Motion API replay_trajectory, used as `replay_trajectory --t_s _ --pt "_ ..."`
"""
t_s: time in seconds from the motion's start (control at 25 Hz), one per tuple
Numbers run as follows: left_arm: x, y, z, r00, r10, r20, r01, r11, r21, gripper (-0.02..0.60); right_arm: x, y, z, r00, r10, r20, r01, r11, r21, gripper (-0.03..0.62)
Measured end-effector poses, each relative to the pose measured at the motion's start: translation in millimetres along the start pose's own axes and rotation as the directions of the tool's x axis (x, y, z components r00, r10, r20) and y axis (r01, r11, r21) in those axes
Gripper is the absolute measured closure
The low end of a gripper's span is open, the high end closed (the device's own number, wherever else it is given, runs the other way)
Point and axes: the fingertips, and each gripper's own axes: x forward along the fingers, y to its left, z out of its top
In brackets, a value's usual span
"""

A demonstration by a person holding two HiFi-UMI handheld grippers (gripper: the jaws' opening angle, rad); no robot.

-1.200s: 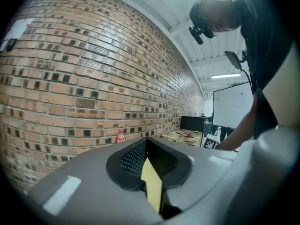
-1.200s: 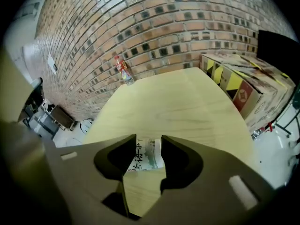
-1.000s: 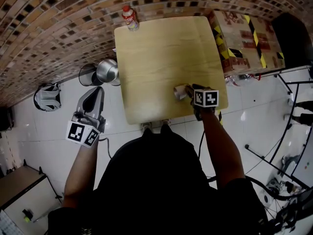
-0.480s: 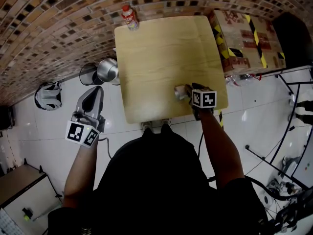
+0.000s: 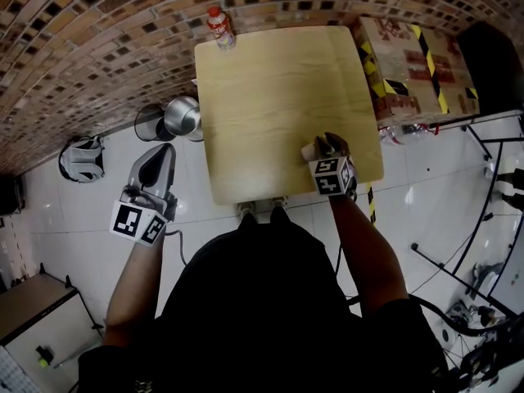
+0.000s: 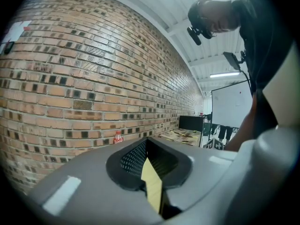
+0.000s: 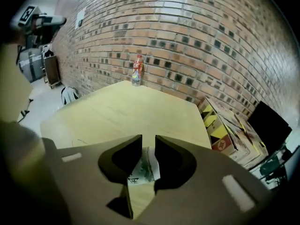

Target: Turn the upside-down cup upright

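At worktop [image 5: 278,97] near-right edge: cup [image 7: 143,168] in right gripper [image 5: 327,142], jaws just closing, clamped on its wall. Idle left gripper [image 5: 161,155] off worktop at left, jaws together. Risk: thin wall buckles or slips mid-turn; cup falls off near edge.

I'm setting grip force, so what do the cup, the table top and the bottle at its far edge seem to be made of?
Cup: probably thin paper, matte white with green print.
Table top: pale wood grain with a smooth finish, likely laminate or veneer; I can't tell which.
Bottle: apparently clear plastic, with a red cap and a red label.
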Motion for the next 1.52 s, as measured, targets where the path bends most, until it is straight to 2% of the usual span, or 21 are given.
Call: replay_trajectory --t_s 0.04,0.12,0.2,0.28,0.36,0.44,0.48,0.56,0.6,0.72,0.84,0.96,1.24,1.52 --pt "-1 1 0 1.000 0.001 -0.002 -0.001 1.000 0.001 0.581 1 2 -1 1.000 -0.007 -0.001 0.007 1.000 -0.013 0.507" --pt "-4 3 0 1.000 0.002 -0.005 -0.002 1.000 0.003 0.581 1 3 -3 0.999 -0.036 0.002 0.036 0.999 -0.032 0.573" --pt "-7 5 0 1.000 0.003 -0.008 -0.003 1.000 0.006 0.581 1 4 -4 0.999 -0.048 0.012 0.048 0.998 -0.031 0.577" --pt "-9 9 0 1.000 0.005 -0.009 -0.005 1.000 0.006 0.581 0 4 1 0.999 -0.014 0.042 0.013 0.999 0.031 0.566" --pt "-10 12 0 1.000 0.005 -0.005 -0.005 1.000 0.002 0.581 -5 7 10 0.987 0.104 0.123 -0.122 0.981 0.150 0.508" --pt "-8 13 0 1.000 0.001 0.004 -0.001 1.000 -0.007 0.581 -17 14 14 0.939 0.255 0.230 -0.305 0.928 0.215 0.486" --pt "-6 13 0 1.000 -0.003 0.009 0.004 1.000 -0.012 0.581 -24 15 9 0.923 0.293 0.249 -0.347 0.914 0.211 0.469" --pt "-2 12 -1 1.000 -0.015 0.017 0.015 1.000 -0.020 0.581 -33 5 -12 0.934 0.270 0.232 -0.322 0.919 0.226 0.483" --pt "0 11 -2 1.000 -0.021 0.021 0.022 0.999 -0.025 0.581 -37 0 -23 0.942 0.244 0.230 -0.303 0.913 0.273 0.487" --pt "8 6 -5 0.998 -0.047 0.029 0.048 0.998 -0.034 0.581 -45 5 -49 0.951 0.226 0.213 -0.295 0.872 0.390 0.514" --pt "17 -1 -4 0.996 -0.076 0.036 0.078 0.996 -0.033 0.581 -42 24 -61 0.957 0.245 0.153 -0.286 0.878 0.385 0.516" --pt "20 -5 1 0.995 -0.091 0.041 0.092 0.996 -0.021 0.581 -34 33 -54 0.955 0.256 0.149 -0.295 0.870 0.395 0.514" --pt "10 5 4 0.997 -0.068 0.047 0.069 0.998 -0.014 0.581 -25 40 -26 0.950 0.256 0.177 -0.306 0.877 0.371 0.511" --pt "1 12 3 0.997 -0.048 0.056 0.049 0.998 -0.025 0.581 -28 35 -23 0.957 0.242 0.158 -0.282 0.903 0.325 0.511"
